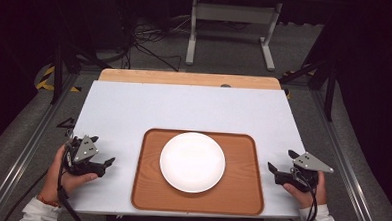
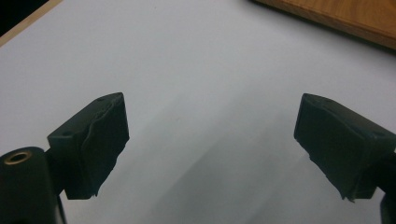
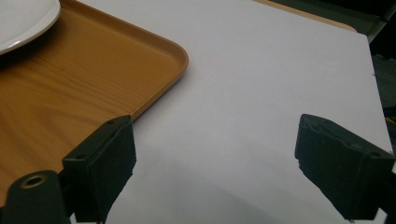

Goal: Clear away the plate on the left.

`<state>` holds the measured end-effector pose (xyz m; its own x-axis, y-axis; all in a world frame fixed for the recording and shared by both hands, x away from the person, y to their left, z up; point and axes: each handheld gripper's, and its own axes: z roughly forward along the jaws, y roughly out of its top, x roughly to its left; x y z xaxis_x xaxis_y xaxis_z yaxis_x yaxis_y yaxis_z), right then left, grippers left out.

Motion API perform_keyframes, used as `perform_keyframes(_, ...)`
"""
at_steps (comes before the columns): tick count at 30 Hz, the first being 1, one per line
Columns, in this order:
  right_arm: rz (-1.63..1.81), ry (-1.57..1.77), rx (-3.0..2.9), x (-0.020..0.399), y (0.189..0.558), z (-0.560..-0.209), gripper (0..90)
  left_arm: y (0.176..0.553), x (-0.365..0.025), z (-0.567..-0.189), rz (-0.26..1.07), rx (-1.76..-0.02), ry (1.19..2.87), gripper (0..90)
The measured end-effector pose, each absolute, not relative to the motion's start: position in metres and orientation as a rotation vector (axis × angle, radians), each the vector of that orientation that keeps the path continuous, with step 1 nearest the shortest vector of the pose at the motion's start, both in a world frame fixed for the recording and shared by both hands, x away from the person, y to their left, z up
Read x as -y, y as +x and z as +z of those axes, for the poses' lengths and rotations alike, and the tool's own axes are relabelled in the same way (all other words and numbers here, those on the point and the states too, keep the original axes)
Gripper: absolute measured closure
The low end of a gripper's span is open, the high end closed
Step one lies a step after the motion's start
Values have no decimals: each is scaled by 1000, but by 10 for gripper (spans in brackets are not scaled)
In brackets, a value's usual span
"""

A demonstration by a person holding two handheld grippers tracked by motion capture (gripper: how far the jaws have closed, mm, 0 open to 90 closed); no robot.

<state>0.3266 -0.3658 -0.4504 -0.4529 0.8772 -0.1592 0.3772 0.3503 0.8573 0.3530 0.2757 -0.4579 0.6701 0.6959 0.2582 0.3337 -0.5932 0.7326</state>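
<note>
- The plate [image 1: 192, 162] is round, plain white and glossy, with a shallow raised rim and nothing on it; it sits in the lower middle of the high view.
- It rests on a wooden tray [image 1: 240, 192], a rounded-corner rectangle with a low lip and visible grain, roughly centred on it.
- The tray lies on the pale bench [image 1: 184, 107], close to the lower edge of the bench in the frame.
- The left gripper [image 1: 101, 165] is at the lower left of the high view, held in a hand over the bench, well apart from the tray's left edge.
- In the left gripper view its two black fingers [image 2: 95, 147] stand wide apart with bare bench surface between them; a strip of the tray [image 2: 336, 16] shows at the upper right.
- The right gripper [image 1: 280, 167] is at the lower right of the high view, near the tray's right edge but not touching it.
- In the right gripper view its fingers [image 3: 105, 163] are also spread wide and hold nothing; the tray's corner [image 3: 159, 56] fills the upper left, and a sliver of the plate [image 3: 23, 18] shows at the top left corner.
</note>
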Motion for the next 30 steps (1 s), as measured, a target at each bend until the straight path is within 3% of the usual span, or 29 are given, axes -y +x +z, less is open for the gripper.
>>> perform_keyframes(30,1031,1084,-1989,367,326,-450,130,339,-291,-466,615,-866,2108,114)
